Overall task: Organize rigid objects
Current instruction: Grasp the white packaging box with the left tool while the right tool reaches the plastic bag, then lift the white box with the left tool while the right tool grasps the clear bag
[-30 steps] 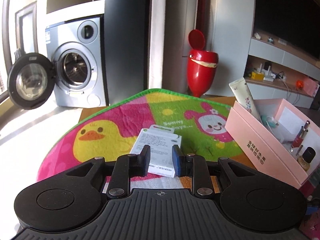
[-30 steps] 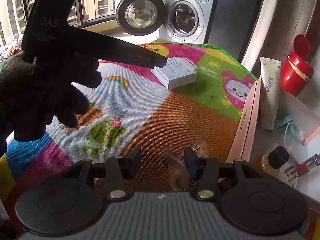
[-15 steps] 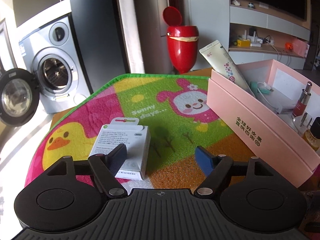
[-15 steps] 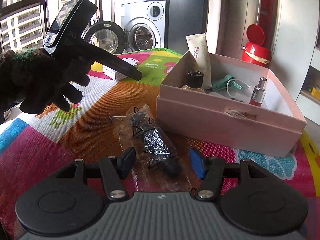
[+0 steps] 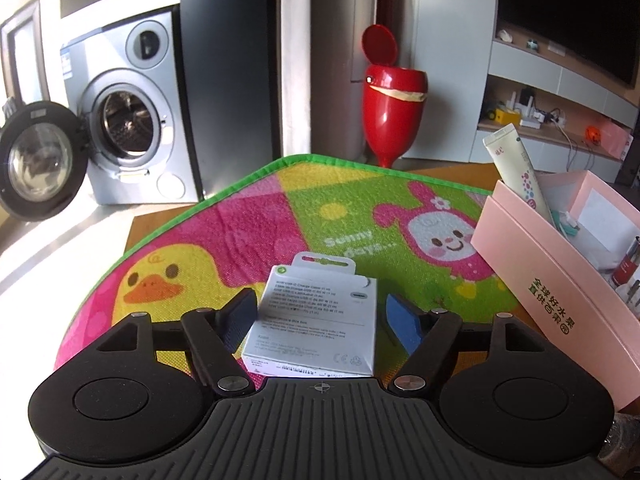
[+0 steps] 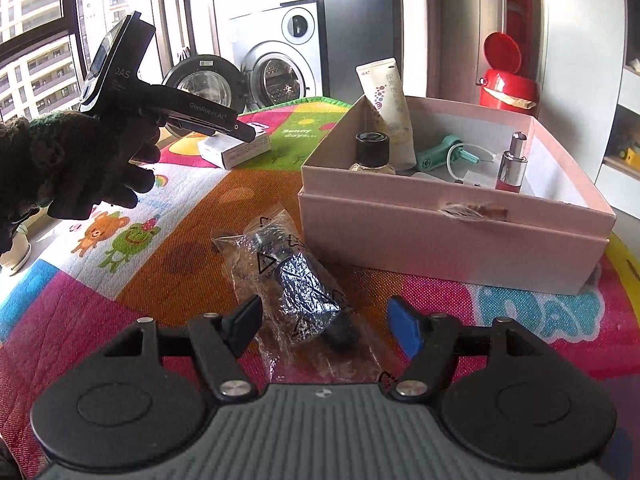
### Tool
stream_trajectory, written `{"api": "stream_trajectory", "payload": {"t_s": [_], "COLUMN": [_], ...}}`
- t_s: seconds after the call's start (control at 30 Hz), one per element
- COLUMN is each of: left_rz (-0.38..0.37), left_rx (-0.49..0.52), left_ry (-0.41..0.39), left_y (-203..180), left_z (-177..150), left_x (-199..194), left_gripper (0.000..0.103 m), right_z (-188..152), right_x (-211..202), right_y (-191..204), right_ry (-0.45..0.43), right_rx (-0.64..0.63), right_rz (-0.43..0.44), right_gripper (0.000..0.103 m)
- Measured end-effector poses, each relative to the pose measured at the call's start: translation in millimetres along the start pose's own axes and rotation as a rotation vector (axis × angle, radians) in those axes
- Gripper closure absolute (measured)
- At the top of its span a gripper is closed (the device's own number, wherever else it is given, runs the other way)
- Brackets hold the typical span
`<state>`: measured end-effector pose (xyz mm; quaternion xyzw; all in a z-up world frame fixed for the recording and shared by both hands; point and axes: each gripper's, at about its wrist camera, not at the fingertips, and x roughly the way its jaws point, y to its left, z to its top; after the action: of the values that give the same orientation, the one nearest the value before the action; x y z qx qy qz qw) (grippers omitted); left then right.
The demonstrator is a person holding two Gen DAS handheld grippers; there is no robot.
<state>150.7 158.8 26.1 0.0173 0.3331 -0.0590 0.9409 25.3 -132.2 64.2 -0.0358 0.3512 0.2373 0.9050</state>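
Your left gripper point(image 5: 318, 312) is spread wide w/ the white cable box point(image 5: 316, 320) lying between its fingers on the mat point(image 5: 280, 216), not gripped. Your right gripper point(image 6: 324, 326) is also released, straddling the bagged black item point(image 6: 300, 280) (clear plastic wrap), just beside the pink box point(image 6: 452, 236).

Bright daylight from windows point(image 6: 36, 40) at 10 o'clock, blown-out floor point(image 5: 48, 260) at 9 o'clock in left view, glare on plastic bag point(image 6: 296, 280), strong fisheye bending at edges, dark vignetted corners, centre sharp, colours saturated
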Motion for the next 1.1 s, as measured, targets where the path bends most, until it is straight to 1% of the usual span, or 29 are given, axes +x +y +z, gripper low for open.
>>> {"api": "stream_trajectory", "payload": {"t_s": [0.13, 0.2, 0.27, 0.5, 0.6, 0.83, 0.97, 1.1], "left_rz": [0.019, 0.039, 0.044, 0.039, 0.048, 0.118, 0.133, 0.165], "left_rx": [0.004, 0.026, 0.040, 0.088, 0.068, -0.013, -0.008, 0.019], "left_ry": [-0.019, -0.019, -0.017, 0.000, -0.004, -0.003, -0.002, -0.008], "left_y": [-4.7, -7.0, -6.2, -10.5, -9.2, -5.8, -7.9, -10.4], "left_z": [-0.6, -2.0, -2.1, -5.1, -5.2, -0.2, 0.6, -1.4], "left_x": [5.3, 7.5, 8.0, 2.5, 2.3, 4.6, 4.5, 6.0], "left_gripper": [0.026, 0.026, 0.026, 0.026, 0.027, 0.028, 0.028, 0.028], "right_z": [0.6, 0.5, 0.2, 0.2, 0.1, -0.7, -1.0, -1.1], "right_x": [1.7, 1.9, 2.0, 2.2, 2.2, 1.6, 1.2, 0.7], "right_y": [-0.6, 0.0, 0.7, 1.1, 1.2, 0.6, -0.3, -1.2], "right_ry": [0.004, 0.005, 0.005, 0.006, 0.006, 0.002, 0.001, -0.001], "right_rx": [0.000, -0.001, -0.005, -0.009, -0.007, -0.002, 0.000, 0.005], "right_rz": [0.015, 0.013, 0.010, 0.006, 0.006, -0.012, -0.016, -0.013], "right_gripper": [0.027, 0.027, 0.027, 0.027, 0.027, 0.027, 0.026, 0.026]}}
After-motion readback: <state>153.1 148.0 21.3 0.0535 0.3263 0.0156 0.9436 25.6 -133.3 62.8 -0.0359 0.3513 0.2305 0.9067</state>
